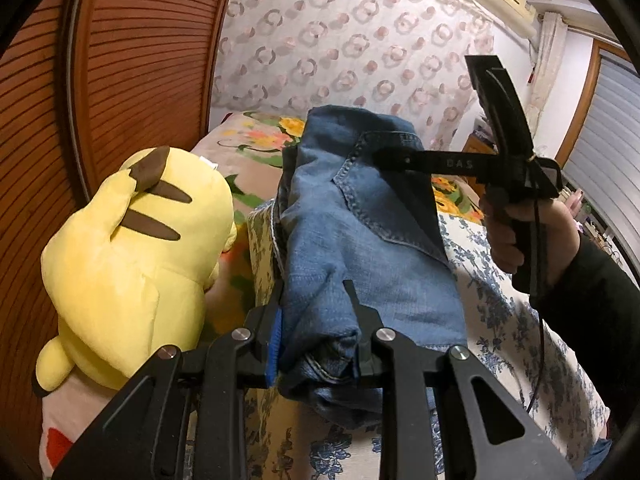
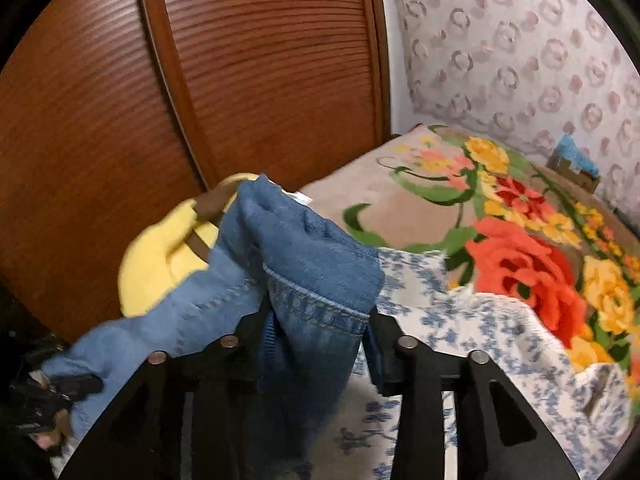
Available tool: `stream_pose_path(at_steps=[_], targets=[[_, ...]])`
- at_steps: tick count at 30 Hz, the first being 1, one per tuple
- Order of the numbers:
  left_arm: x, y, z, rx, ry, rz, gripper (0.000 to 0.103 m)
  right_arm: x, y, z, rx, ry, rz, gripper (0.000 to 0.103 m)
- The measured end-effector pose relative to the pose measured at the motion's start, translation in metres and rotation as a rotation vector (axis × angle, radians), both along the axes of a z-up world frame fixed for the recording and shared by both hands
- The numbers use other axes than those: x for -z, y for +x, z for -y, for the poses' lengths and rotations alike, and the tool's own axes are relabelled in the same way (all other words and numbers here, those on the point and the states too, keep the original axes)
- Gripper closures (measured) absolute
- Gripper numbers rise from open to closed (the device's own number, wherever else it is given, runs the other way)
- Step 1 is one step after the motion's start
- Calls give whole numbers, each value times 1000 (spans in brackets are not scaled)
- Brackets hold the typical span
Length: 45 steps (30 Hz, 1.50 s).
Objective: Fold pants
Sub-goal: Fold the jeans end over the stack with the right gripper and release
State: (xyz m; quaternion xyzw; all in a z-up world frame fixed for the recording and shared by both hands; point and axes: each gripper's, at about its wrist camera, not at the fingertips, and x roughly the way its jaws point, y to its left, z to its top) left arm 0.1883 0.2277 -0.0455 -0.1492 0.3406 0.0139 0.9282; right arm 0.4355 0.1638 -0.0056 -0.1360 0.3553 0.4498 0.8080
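The blue jeans (image 1: 360,240) lie folded into a thick bundle on the bed. My left gripper (image 1: 316,340) is shut on the bundle's near end, with denim squeezed between its blue pad and the other finger. My right gripper (image 1: 384,158) reaches in from the right over the far part of the bundle, by a back pocket seam, held by a hand (image 1: 508,236). In the right wrist view the jeans (image 2: 312,264) bunch between the jaws of my right gripper (image 2: 316,320). These stand apart, the cloth lies against the left finger, and lower down a gap shows beside the right pad.
A yellow plush toy (image 1: 132,248) lies just left of the jeans, against the brown slatted wardrobe door (image 1: 120,60). The bed has a white sheet with blue flowers (image 2: 460,320) and a blanket with big red and yellow flowers (image 2: 520,264). A patterned wall stands behind.
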Motion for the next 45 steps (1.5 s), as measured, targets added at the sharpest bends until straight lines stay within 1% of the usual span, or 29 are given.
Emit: stream_pose_path(at_steps=[3, 6, 9, 10, 11, 12, 14, 16, 20, 22, 24, 27, 29, 30, 31, 32, 34, 36, 38, 39, 41, 43, 45], targets=[[3, 2, -1, -2, 7, -13, 77, -6, 0, 7, 3, 1, 17, 57], [6, 5, -3, -7, 3, -22, 76, -18, -6, 16, 12, -1, 71, 56], [7, 6, -4, -9, 6, -27, 76, -31, -20, 23, 30, 24, 142, 56], [7, 6, -3, -9, 10, -27, 76, -36, -24, 24, 28, 41, 158, 63], [7, 6, -3, -10, 15, -29, 76, -37, -30, 25, 0, 63, 148, 72], [8, 6, -2, -10, 18, -31, 76, -39, -33, 22, -39, 74, 126, 72], [8, 7, -2, -12, 24, -38, 76, -36, -39, 15, -67, 58, 128, 75], [9, 7, -1, -14, 31, -42, 76, -27, -40, 5, -73, 18, 130, 76], [9, 7, 0, -16, 42, -48, 76, -7, -22, -8, -25, -28, 113, 76], [9, 7, 1, -17, 50, -50, 76, 4, -10, -13, -20, -45, 84, 76], [9, 7, 1, -18, 57, -53, 76, 11, -3, -18, -22, -40, 51, 76], [9, 7, 2, -19, 60, -54, 76, 8, 2, -24, -11, -24, 44, 75], [9, 7, 2, -20, 62, -55, 75, 5, 0, -20, -4, -23, 50, 75], [9, 7, 2, -20, 62, -54, 75, 5, 1, -20, 2, -23, 54, 74], [9, 7, 2, -22, 63, -54, 75, 4, 0, -18, 8, -22, 54, 71], [9, 7, 2, -23, 63, -55, 74, 2, -3, -17, 10, -18, 55, 64], [9, 8, 1, -27, 65, -58, 73, 2, -13, -12, 0, -19, 63, 57], [9, 7, 2, -31, 71, -59, 72, -1, -23, -9, -6, -20, 67, 53], [9, 7, 0, -43, 71, -63, 66, -3, -32, -5, -13, -15, 55, 45], [8, 6, -2, -50, 64, -64, 64, -4, -36, -3, -16, -13, 51, 44], [6, 5, -5, -65, 48, -63, 56, -5, -43, 0, -19, -14, 47, 41], [2, 3, -6, -72, 52, -59, 52, -6, -50, 2, -18, -20, 49, 41], [-1, 0, -7, -78, 54, -54, 51, -7, -59, 3, -30, -19, 45, 40]])
